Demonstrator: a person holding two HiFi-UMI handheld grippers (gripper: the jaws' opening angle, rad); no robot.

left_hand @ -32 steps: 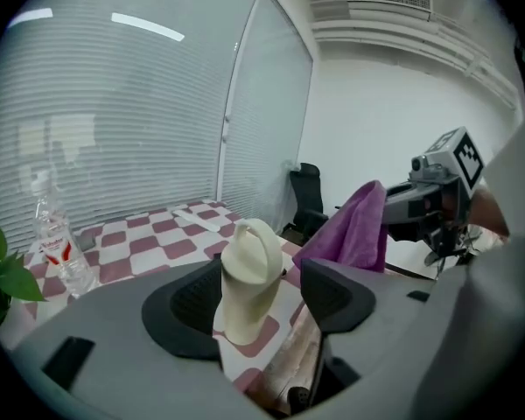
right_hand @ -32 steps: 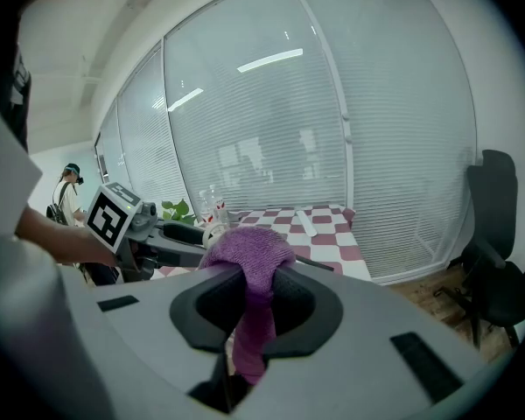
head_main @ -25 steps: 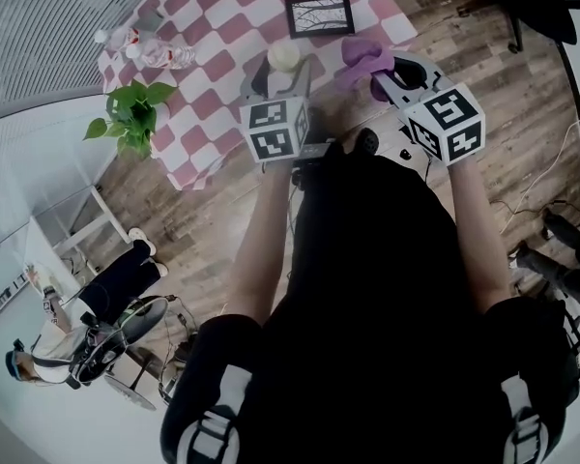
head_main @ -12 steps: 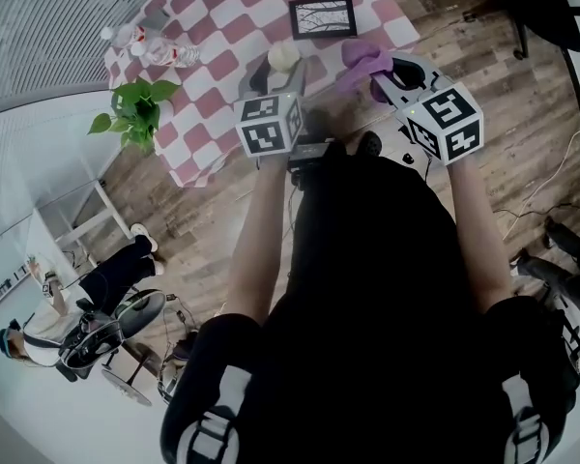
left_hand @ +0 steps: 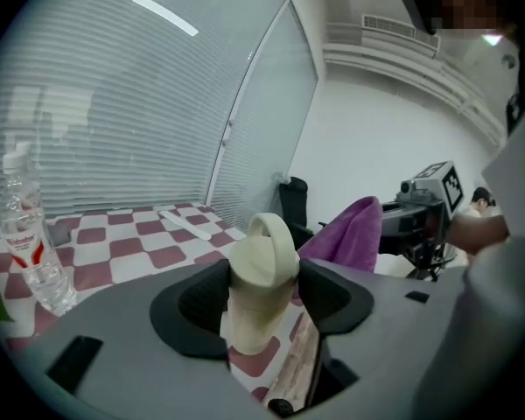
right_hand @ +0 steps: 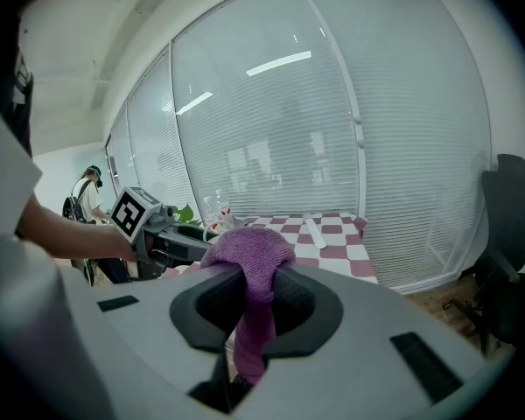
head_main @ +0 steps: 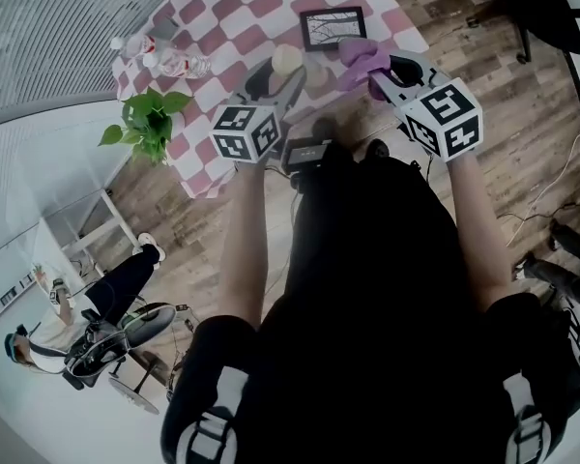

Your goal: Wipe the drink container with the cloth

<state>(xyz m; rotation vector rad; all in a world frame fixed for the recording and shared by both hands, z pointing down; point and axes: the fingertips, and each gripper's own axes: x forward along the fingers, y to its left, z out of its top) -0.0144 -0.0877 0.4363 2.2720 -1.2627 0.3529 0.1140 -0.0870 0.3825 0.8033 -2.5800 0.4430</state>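
Table (head_main: pixel 242 8), red-and-white checked, lies below both tongs. Left tongs (head_main: pixel 278 72) stand wide, pads clamped on the upright cream plastic drink container (head_main: pixel 287 58), which is over the table's near edge. Right tongs (head_main: pixel 377 73), almost closed, pinch a purple terry cloth (head_main: pixel 360 56) near the container.

An office-like room: window blinds (right_hand: pixel 332 147), office chair (right_hand: pixel 510 261), wood-plank floor (head_main: pixel 503 85).

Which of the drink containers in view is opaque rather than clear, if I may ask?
The cream container with the looped lid, between the left gripper's jaws. The plastic bottles further left are see-through.
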